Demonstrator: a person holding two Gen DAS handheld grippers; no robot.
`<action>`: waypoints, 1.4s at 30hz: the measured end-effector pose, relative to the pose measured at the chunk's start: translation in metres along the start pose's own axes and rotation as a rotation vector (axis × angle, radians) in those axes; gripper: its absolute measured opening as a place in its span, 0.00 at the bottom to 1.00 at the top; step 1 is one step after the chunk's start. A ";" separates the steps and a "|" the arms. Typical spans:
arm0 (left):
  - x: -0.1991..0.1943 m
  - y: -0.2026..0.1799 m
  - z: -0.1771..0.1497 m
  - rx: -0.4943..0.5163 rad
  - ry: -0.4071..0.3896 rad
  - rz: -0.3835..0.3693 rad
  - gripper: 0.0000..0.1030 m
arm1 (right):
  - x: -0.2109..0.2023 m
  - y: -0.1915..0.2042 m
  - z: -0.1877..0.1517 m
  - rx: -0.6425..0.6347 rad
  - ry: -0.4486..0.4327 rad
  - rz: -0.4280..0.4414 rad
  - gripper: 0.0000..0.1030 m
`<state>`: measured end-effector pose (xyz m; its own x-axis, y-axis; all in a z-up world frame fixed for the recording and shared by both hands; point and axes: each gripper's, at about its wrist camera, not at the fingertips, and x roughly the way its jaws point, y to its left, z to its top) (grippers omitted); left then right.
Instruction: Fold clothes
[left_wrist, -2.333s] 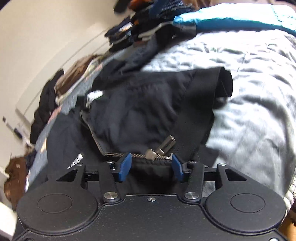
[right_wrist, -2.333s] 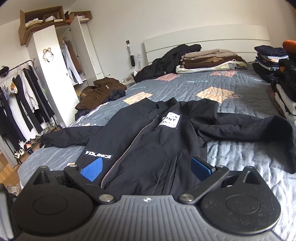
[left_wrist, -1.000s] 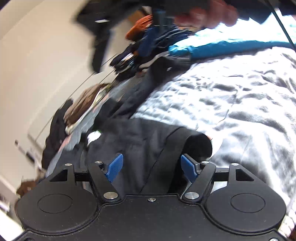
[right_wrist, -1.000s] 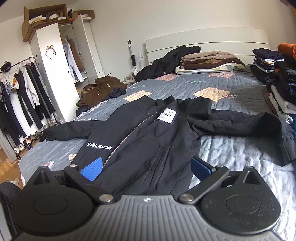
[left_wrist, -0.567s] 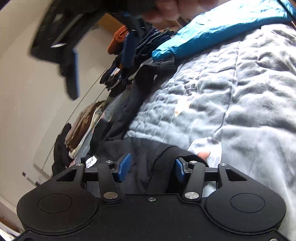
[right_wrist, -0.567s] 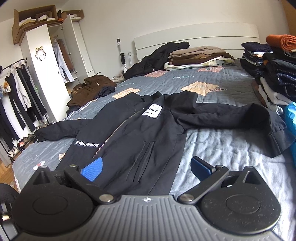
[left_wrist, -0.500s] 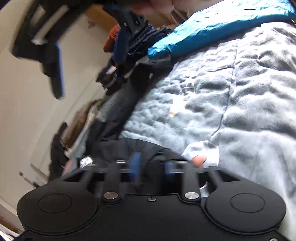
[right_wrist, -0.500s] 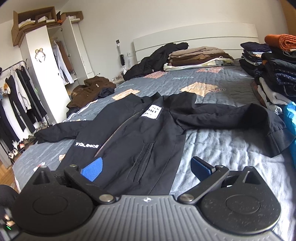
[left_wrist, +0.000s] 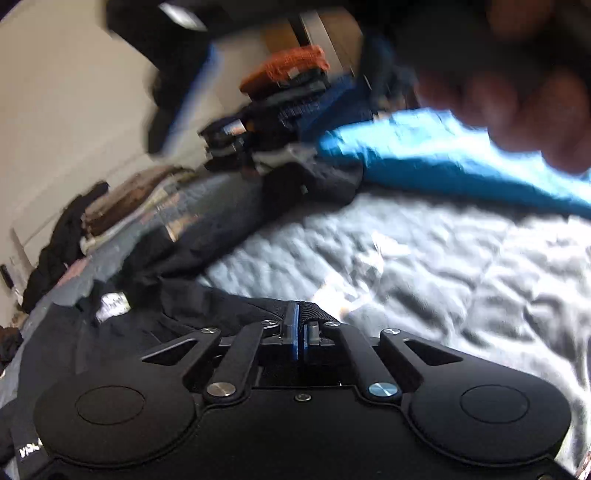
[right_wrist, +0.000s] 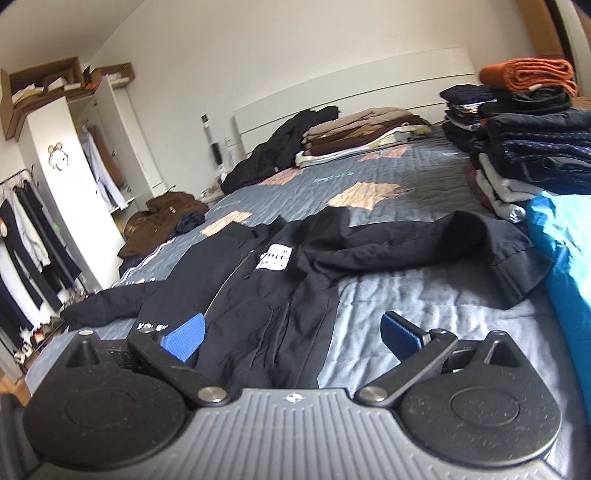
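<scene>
A black zip jacket (right_wrist: 258, 295) lies front up and spread out on the grey quilted bed (right_wrist: 406, 306), one sleeve stretched toward the folded stacks. In the left wrist view my left gripper (left_wrist: 299, 332) is shut on the ribbed corner of the jacket's hem (left_wrist: 310, 312), low over the quilt. My right gripper (right_wrist: 291, 328) stands open just above the hem's right part, with jacket cloth under its left pad and bare quilt under its right pad. A blurred hand (left_wrist: 517, 92) and the dark shape of the right gripper (left_wrist: 173, 74) cross the top of the left wrist view.
A bright blue garment (right_wrist: 565, 258) lies at the right edge of the bed. Behind it rise tall stacks of folded clothes (right_wrist: 524, 147). Another folded pile (right_wrist: 362, 136) and a dark coat sit by the headboard. A brown jacket (right_wrist: 162, 218), a white wardrobe (right_wrist: 74, 184) and a clothes rack stand on the left.
The left jaws have closed on the hem's corner, which they straddled open a second ago. Both grippers have slid rightward along the bottom of the jacket.
</scene>
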<state>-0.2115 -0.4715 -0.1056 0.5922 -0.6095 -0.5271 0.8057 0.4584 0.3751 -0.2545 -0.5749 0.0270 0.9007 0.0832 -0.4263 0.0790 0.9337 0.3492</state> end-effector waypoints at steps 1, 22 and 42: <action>0.008 -0.006 -0.006 0.003 0.039 -0.010 0.03 | 0.000 -0.001 0.000 0.003 0.002 -0.003 0.99; -0.129 0.182 -0.092 -0.414 0.043 0.174 0.58 | 0.049 0.036 -0.017 -0.035 0.109 0.068 0.99; -0.058 0.375 -0.074 -0.417 0.033 0.269 0.65 | 0.137 0.141 0.009 -0.114 0.096 0.135 0.99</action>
<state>0.0552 -0.2168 0.0091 0.7723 -0.4160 -0.4801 0.5462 0.8207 0.1676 -0.1156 -0.4350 0.0254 0.8546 0.2380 -0.4616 -0.0935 0.9448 0.3140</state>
